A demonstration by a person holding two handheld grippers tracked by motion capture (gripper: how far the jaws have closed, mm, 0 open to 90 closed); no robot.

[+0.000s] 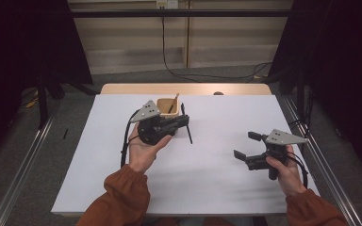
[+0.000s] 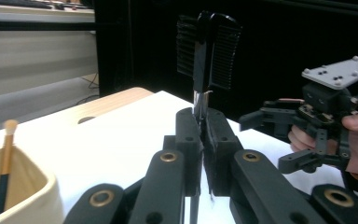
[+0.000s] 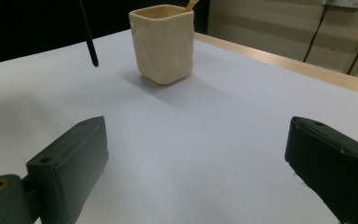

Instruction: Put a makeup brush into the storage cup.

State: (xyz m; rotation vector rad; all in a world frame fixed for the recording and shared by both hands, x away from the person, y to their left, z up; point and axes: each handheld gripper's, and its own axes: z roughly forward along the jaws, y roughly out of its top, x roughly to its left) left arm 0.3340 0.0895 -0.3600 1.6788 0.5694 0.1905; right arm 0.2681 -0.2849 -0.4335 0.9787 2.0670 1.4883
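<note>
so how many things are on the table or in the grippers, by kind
cream cup: 1
brush with wooden handle standing in the cup: 1
black comb-like tool clamped in the left gripper, head at: 1
right gripper, open, holding nothing: 0
total: 3

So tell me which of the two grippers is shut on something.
The left gripper, by the cup: its jaws clamp a thin black brush. The right gripper hangs wide open over bare table, holding nothing.
</note>
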